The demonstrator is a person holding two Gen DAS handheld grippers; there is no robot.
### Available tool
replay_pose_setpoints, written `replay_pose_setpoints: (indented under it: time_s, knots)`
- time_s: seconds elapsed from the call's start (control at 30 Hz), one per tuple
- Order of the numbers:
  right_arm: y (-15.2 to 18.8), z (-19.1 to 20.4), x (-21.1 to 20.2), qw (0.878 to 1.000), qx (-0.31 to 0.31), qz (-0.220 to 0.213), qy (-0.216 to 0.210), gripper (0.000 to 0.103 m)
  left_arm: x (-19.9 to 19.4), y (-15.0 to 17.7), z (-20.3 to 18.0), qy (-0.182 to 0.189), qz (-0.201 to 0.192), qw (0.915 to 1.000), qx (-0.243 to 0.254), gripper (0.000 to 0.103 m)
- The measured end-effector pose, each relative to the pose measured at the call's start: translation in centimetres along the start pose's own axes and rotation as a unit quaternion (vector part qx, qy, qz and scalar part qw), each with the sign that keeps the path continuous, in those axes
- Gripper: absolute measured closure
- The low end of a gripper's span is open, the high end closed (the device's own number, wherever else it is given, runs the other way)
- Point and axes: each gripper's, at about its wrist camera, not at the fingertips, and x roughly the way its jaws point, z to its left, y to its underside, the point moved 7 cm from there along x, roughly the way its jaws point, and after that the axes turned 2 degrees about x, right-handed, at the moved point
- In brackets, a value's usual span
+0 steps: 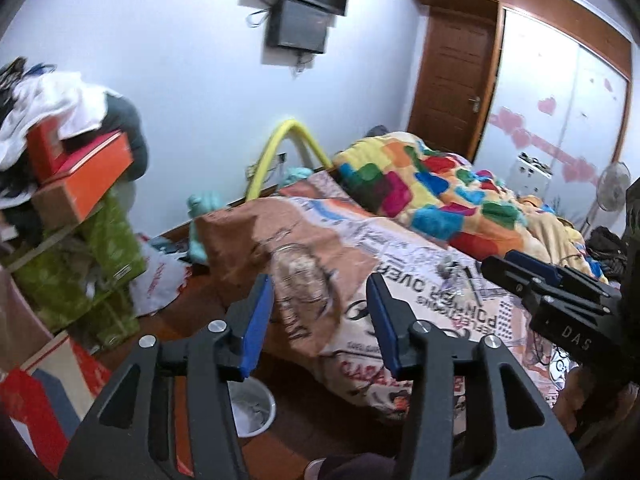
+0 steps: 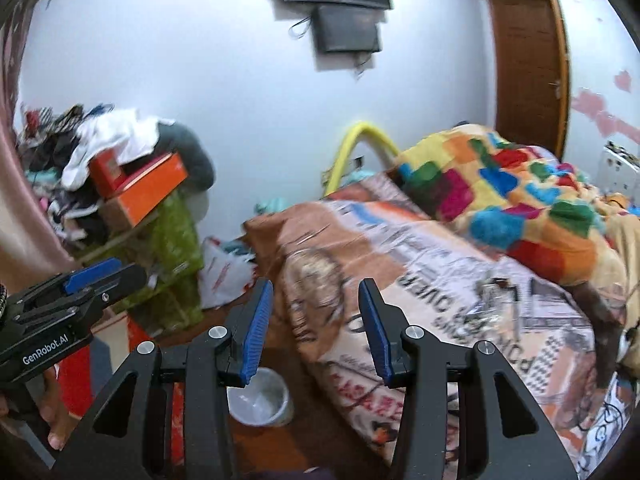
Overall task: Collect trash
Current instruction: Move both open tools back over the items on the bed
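Far left, a heap of clothes [image 2: 100, 140] spills over orange cardboard boxes [image 2: 148, 188] stacked on green patterned fabric [image 2: 176, 236]. Just right of that, a white plastic bag with red print [image 2: 224, 276] lies on the wooden floor. Nearer, a white plastic waste bin with a liner [image 2: 260, 398] stands on the floor beside the bed, showing between the blue pads. The left tongs [image 1: 318, 322] hang wide open, holding nothing, over the bed's near corner. The right tongs [image 2: 314, 326] are also spread wide and empty, above the same corner. Moving right, the bed's newspaper-print cover [image 2: 420, 272] carries a small crumpled clear wrapper [image 2: 490, 304], the trash, lying well right of both tongs. Far right, a multicoloured patchwork blanket [image 2: 500, 196] is bunched up, with a brown wooden door [image 2: 524, 48] beyond it.
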Motion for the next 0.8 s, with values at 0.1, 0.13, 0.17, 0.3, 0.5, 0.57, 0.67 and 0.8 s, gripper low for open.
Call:
replay_pose_setpoints:
  time_s: [0.1,0.13,0.17,0.3,0.5,0.57,0.67,0.8]
  knots:
    - [-0.7,-2.9,-0.8,1.0,0.015,-0.013,0.02,0.049,1.0,-0.9,-2.2,0.018,0.0,0.9998,0.005,0.046]
    - [-0.8,-3.8,-1.0,0.999,0.02,-0.019,0.027,0.045,1.5,-1.3,-3.2,0.024,-0.002,0.9997,0.007,0.041]
    - [-0.9,-4.6,-1.2,0.999,0.024,-0.022,0.033,0.045,1.9,-1.5,-4.0,0.027,-0.003,0.9996,0.01,0.037]
    - [-0.9,-9.0,-1.5,0.996,0.043,-0.027,0.068,0.044,4.6,-2.3,-7.4,0.041,0.005,0.9987,0.029,0.036]
    - [0.2,-15.7,-0.7,0.991,0.071,-0.012,0.114,0.044,10.1,-2.2,-11.8,0.069,0.031,0.9964,0.04,0.036]
    - [0.7,-18.0,-0.2,0.988,0.084,-0.002,0.126,0.044,12.0,-2.0,-12.7,0.065,0.034,0.9962,0.046,0.036]
    - [1.5,-21.0,0.6,0.985,0.1,0.011,0.139,0.044,14.9,-1.5,-14.1,0.067,0.046,0.9953,0.052,0.036]
    - [2.8,-24.9,2.0,0.979,0.118,0.033,0.163,0.044,18.9,-0.4,-15.5,0.078,0.067,0.9937,0.044,0.036]
